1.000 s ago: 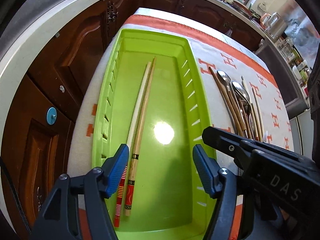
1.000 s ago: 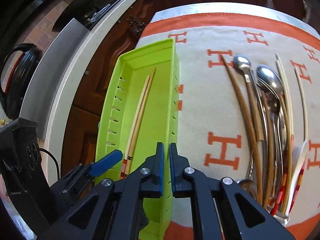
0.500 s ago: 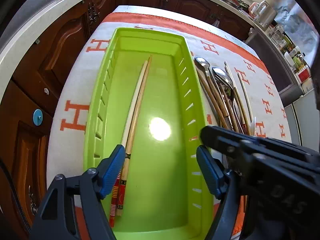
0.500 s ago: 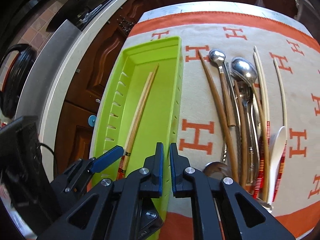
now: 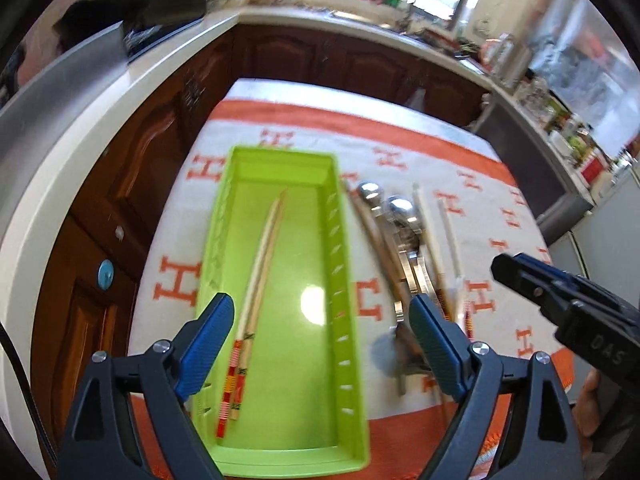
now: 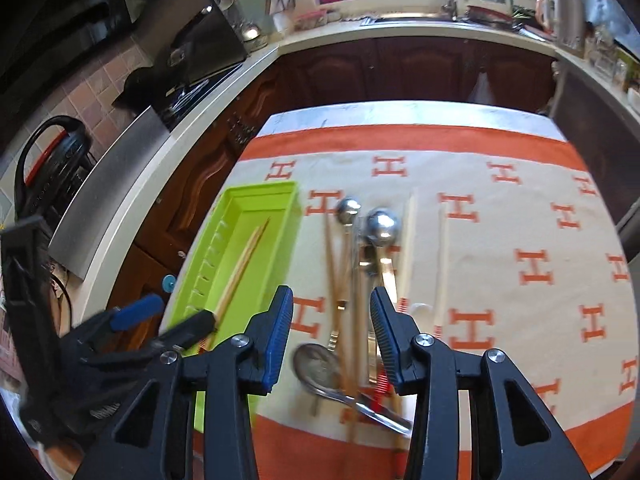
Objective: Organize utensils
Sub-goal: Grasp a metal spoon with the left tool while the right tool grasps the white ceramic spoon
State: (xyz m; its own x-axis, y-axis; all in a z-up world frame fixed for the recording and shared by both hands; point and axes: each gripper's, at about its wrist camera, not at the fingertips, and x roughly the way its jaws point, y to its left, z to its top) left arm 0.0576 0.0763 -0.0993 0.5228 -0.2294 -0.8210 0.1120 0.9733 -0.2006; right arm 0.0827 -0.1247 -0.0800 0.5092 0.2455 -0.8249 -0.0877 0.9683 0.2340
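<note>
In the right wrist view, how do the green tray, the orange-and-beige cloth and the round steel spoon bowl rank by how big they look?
1. Orange-and-beige cloth, by far.
2. Green tray, partly hidden by the fingers.
3. Round steel spoon bowl, smallest.
The fisheye lens distorts things, but these gaps are plain.

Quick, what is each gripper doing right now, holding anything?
Left gripper: opening wide, empty, above the green tray.
Right gripper: opening, empty, above the utensil pile.

A long tray (image 5: 344, 264) lies on the left part of a cloth (image 6: 520, 216) covering the table, running near to far. In it lie 2 chopsticks (image 5: 256, 276) side by side. Just right of the tray, on the cloth, lies a bundle of spoons (image 6: 382, 226) and loose chopsticks (image 6: 442, 264). Counters (image 6: 420, 28) stand beyond.
</note>
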